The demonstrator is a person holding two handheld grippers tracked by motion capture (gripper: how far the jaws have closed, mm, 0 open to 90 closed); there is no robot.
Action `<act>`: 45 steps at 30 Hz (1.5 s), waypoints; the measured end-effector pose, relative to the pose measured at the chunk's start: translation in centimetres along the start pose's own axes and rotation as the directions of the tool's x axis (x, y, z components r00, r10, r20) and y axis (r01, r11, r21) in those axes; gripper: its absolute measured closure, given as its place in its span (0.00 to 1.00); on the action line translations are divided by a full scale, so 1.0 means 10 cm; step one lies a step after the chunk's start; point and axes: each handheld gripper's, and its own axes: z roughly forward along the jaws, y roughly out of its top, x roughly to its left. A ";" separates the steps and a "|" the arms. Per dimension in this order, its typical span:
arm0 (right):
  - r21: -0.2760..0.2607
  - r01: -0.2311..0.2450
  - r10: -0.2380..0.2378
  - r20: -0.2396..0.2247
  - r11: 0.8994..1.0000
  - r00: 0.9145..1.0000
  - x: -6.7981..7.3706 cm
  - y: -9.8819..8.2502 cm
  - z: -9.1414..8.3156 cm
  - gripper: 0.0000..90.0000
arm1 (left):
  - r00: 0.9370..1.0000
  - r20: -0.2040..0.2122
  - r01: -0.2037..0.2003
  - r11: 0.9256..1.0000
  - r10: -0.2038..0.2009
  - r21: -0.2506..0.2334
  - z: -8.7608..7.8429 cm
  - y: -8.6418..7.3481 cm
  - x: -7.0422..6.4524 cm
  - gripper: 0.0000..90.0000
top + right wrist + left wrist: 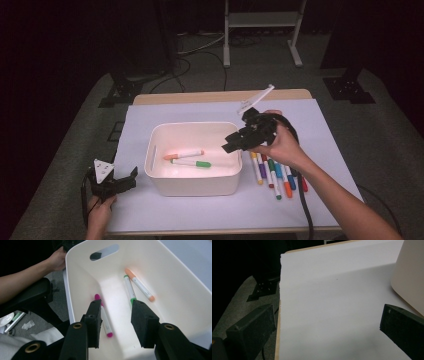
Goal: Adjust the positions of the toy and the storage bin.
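Right claw (pixel 234 143) is hovering over the white bin's (pixel 155 172) right rim, jaws parted and holding nothing, above a pink marker (pixel 104 319) lying loose in the bin beside a green one (pixel 191 163) and an orange one (pixel 183 154). More markers (pixel 278 176) are waiting in a row on the paper just right of the bin. Doing this step well probably means swinging clear of the rim, then lowering squarely over one marker's middle. Left claw (pixel 116 184) is resting open at the table's left edge, empty.
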 end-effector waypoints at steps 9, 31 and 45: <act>-0.054 -0.103 0.107 0.083 0.993 0.991 -0.24 -0.51 -0.40 0.61 | 1.000 -0.002 -0.003 1.000 0.003 -0.002 0.00 0.00 0.00 0.00; -0.084 -0.305 0.316 0.202 0.949 0.927 -0.72 -1.58 -0.46 0.58 | 1.000 -0.002 -0.004 1.000 0.004 0.002 0.01 0.00 0.00 0.00; -0.088 -0.381 0.390 0.277 0.920 0.878 -0.88 -2.03 -0.45 0.59 | 1.000 -0.001 -0.003 1.000 0.003 0.000 0.00 0.00 0.00 0.00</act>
